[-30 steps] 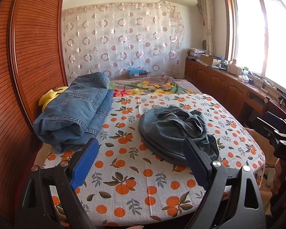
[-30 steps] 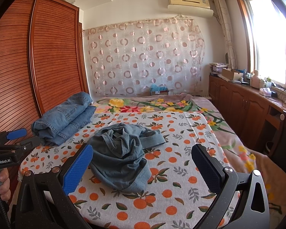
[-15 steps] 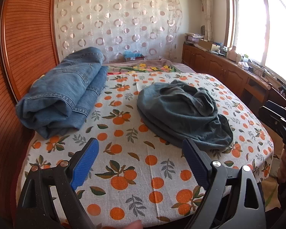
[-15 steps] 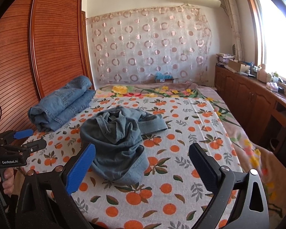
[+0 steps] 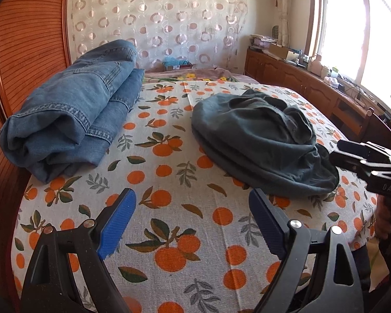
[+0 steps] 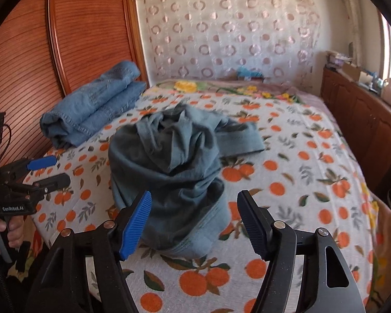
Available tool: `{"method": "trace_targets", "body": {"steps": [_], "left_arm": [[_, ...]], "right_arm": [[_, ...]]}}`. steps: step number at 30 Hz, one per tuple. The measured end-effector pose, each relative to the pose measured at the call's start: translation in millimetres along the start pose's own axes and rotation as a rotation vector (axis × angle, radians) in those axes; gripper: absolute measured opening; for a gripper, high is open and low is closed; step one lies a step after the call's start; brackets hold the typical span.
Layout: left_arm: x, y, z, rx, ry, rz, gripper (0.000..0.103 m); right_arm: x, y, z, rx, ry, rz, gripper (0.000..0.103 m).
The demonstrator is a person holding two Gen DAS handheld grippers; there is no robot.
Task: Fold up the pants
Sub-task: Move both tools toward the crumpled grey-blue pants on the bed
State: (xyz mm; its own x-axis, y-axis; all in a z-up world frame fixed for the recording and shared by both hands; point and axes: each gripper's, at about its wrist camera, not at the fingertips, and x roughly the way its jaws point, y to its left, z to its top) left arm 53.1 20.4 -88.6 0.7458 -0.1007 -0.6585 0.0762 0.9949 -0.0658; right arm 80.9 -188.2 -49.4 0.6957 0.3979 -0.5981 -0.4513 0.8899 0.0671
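A crumpled pair of grey-blue pants (image 5: 263, 140) lies bunched on the orange-print bed cover (image 5: 169, 224); it also shows in the right wrist view (image 6: 169, 161). My left gripper (image 5: 193, 206) is open and empty, low over the cover, left of and nearer than the pants. My right gripper (image 6: 194, 211) is open and empty, its jaws standing either side of the pants' near hem, just short of it. Each gripper shows in the other's view: the right one (image 5: 352, 154) beside the pants' right edge, the left one (image 6: 45, 172) at the far left.
A folded pair of light blue jeans (image 5: 73, 109) lies at the bed's left, against the brown slatted wardrobe (image 5: 26, 52). Wooden cabinets (image 5: 312, 88) with clutter run under the window on the right. A patterned curtain (image 6: 234, 31) hangs behind the bed.
Both grippers have moved down and forward toward the bed. The right gripper has closed in on the near hem of the crumpled pants. Both stay open.
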Motion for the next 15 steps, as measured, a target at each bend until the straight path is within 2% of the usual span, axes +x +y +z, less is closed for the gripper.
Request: {"method": "trace_targets", "body": {"steps": [6,12,15], "left_arm": [[7,4,-8,0.0,0.021,-0.008,0.083],[10,4,-11,-0.008,0.03,-0.012,0.083],[10,6,-11,-0.013,0.035,-0.006,0.083]], "right_arm": [[5,12,-3,-0.031,0.05,0.064,0.062],[4,21,-2,-0.085,0.062,0.108,0.056],[16,23,-7,-0.117,0.095,0.126,0.055]]}}
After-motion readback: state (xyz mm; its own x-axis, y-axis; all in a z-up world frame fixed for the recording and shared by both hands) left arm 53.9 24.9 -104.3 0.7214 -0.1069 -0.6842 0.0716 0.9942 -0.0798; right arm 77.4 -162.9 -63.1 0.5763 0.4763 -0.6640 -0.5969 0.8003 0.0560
